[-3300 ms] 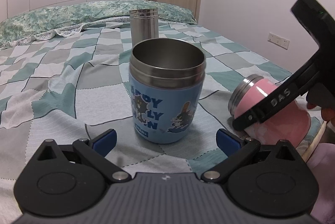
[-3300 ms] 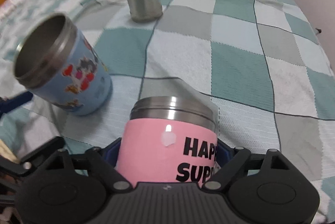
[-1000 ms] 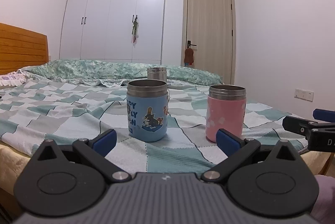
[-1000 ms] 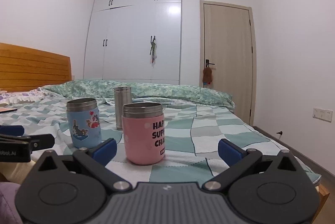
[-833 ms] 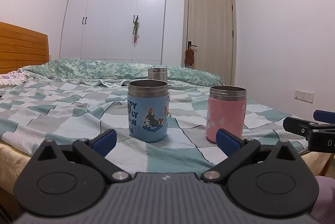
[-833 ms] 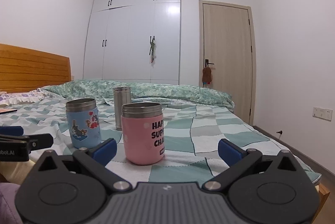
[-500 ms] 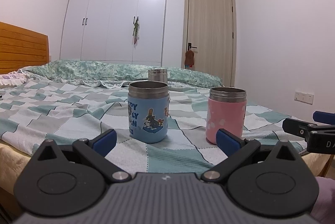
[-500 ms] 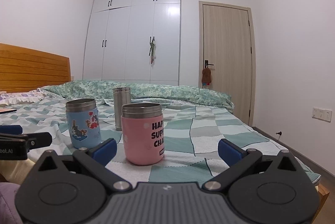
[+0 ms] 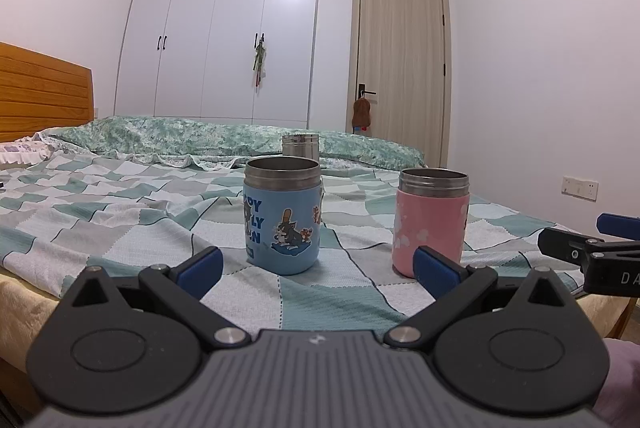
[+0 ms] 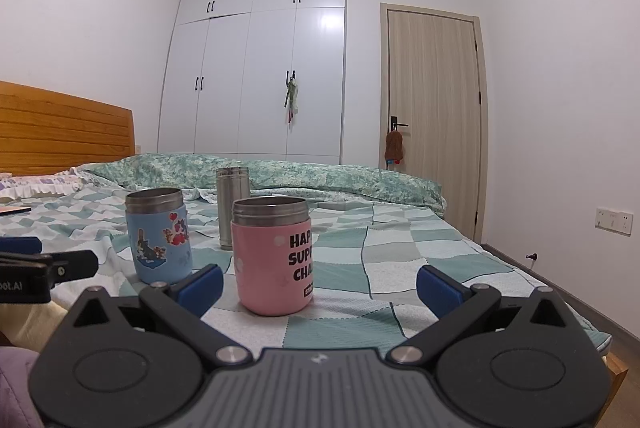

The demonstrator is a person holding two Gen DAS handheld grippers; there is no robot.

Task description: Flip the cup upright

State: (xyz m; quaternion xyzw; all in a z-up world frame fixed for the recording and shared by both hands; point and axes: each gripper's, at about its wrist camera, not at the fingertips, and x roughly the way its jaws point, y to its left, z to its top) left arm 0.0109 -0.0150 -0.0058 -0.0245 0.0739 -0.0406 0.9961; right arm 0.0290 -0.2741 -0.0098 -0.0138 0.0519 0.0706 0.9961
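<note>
A pink cup (image 9: 430, 222) (image 10: 273, 257) with a steel rim stands upright on the checked bedspread (image 9: 120, 228) (image 10: 420, 252). A blue cartoon cup (image 9: 283, 216) (image 10: 159, 236) stands upright to its left. A plain steel cup (image 9: 301, 145) (image 10: 232, 202) stands upright behind them. My left gripper (image 9: 318, 266) is open and empty, held back from the bed's near edge. My right gripper (image 10: 319, 284) is open and empty, also back from the cups. Each gripper's side shows in the other's view, the right one (image 9: 592, 252) and the left one (image 10: 44, 266).
A wooden headboard (image 10: 64, 132) is at the left. A rumpled green quilt (image 10: 320, 176) lies across the far side of the bed. White wardrobes (image 10: 256, 68) and a wooden door (image 10: 434, 116) stand behind. The bed's near edge (image 10: 592, 344) drops to the floor.
3.3 s ago the right gripper held the pink cup tilted on its side; now the cup stands upright and free. Both grippers have drawn back and hold nearly still.
</note>
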